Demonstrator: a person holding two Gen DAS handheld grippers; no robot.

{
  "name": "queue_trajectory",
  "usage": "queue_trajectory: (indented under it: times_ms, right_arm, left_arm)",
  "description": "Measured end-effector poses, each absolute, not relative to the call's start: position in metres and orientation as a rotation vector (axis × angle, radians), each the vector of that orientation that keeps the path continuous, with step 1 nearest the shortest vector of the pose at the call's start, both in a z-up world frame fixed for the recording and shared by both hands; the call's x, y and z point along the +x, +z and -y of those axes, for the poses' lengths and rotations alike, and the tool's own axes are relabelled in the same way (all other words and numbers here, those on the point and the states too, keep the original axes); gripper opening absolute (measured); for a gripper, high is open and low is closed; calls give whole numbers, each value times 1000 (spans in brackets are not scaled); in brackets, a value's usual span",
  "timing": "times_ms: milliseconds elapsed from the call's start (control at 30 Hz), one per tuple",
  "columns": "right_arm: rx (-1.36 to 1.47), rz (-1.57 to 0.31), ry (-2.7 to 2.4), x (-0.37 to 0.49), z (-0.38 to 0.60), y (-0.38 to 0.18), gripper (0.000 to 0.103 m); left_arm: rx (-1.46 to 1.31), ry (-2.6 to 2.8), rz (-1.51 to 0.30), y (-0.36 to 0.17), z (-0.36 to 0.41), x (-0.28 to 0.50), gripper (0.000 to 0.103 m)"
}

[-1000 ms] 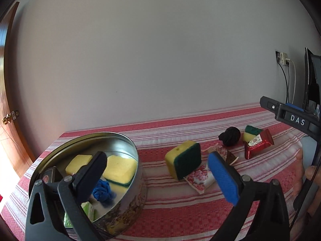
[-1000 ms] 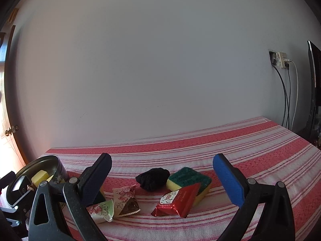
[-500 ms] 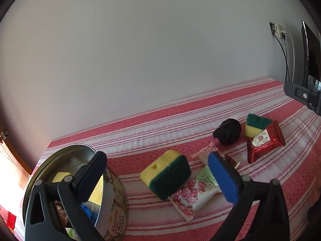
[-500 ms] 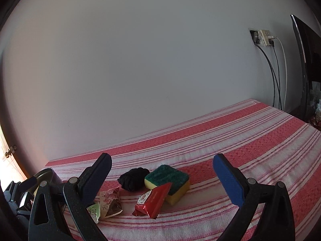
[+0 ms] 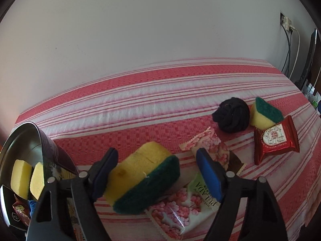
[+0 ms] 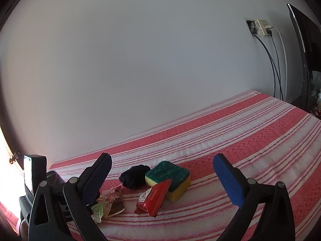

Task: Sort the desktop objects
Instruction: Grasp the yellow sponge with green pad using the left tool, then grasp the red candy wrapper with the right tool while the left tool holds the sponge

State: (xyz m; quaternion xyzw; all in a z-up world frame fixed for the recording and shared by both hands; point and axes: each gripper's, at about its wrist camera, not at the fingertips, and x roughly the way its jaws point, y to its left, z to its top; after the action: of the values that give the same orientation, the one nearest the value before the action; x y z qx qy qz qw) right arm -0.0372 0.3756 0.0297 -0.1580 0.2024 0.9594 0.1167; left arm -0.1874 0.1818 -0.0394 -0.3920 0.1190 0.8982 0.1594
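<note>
Currently the left gripper [image 5: 156,172] has its jaws spread wide on either side of a yellow sponge with a dark green scouring face [image 5: 143,182]; the left pad sits just beside the sponge's yellow end, and contact cannot be confirmed. This sponge lies tilted on the red-and-white striped counter cloth [image 5: 160,100], its green face partly over a pink-flowered snack packet [image 5: 180,214] printed with "PULADA". A second flowered packet [image 5: 212,150] lies just behind the right pad.

At the counter's left edge stands a round metal tin [image 5: 30,150]. Two yellow sponges [image 5: 21,175] rest inside it, with a small blue item and a red wrapper below them; the print on the tin's outer wall is too cut off to read.

Toward the right edge, a black knotted ball [image 5: 232,116] lies touching a second yellow-and-green sponge [image 5: 264,114]. A red foil packet [image 5: 274,142] with a round white emblem leans against that sponge; its lettering is too small to read.

The right gripper [image 6: 162,178] hangs above the counter with jaws wide and nothing between them. In its view the red foil packet [image 6: 153,198] rests against the sponge [image 6: 170,178], the black ball [image 6: 134,175] beside them, and the two flowered packets [image 6: 112,200] to the left, one showing "PULADA" in part.
</note>
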Motion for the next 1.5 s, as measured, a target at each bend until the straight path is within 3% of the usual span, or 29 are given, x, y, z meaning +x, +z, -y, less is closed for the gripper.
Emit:
queue_trajectory:
  times_ms: [67,167,233,633,767,967,1033,1067,1233,1333,1433,1467,1500]
  right_arm:
    - [-457,-587,2808,-36,-375,31,103]
    - [-455,-597,2803,-36,-377,31,103]
    - [-461,-605,2799,-37,-379,30,103]
    - [-534,-630,2777,-43,-385,24,102]
    - [-723,-832,2827,-59,-393,7,102]
    - [-951,-1322,2784,-76,-413,-31,101]
    - [-940,-1289,2785,-75,-412,-28,100]
    - [-949,-1290,2793,-76,-411,-28,98]
    - [-1035,-1280,2813,-81,-402,-31,67]
    - [-1080,-1271,2798,-88,-399,-34,67]
    - [-1091,-1241,2793,-92,-398,-35,58]
    - [-1098,-1234,2793,-91,-398,-36,35]
    - [-1115,-1230,2793,-92,-397,-38,27]
  left_arm:
    - [-1112,2572,-362,-42,-181,-186,76]
    - [-1074,2600,-373,-40,-180,-178,56]
    - [-1069,2566,-289,-37,-174,-175,52]
    - [-804,2535,17,-7,-133,-125,50]
    - [-709,2536,93,3,-122,-118,50]
    - [-758,2516,142,4,-115,-130,50]
    - [-758,2514,142,7,-111,-128,50]
    - [-756,2516,137,7,-110,-127,50]
    - [-750,2517,140,7,-101,-122,52]
    - [-745,2516,139,7,-99,-122,52]
    - [-736,2532,126,6,-106,-123,52]
    - [-732,2539,118,6,-108,-123,52]
    - [-728,2548,107,6,-108,-123,52]
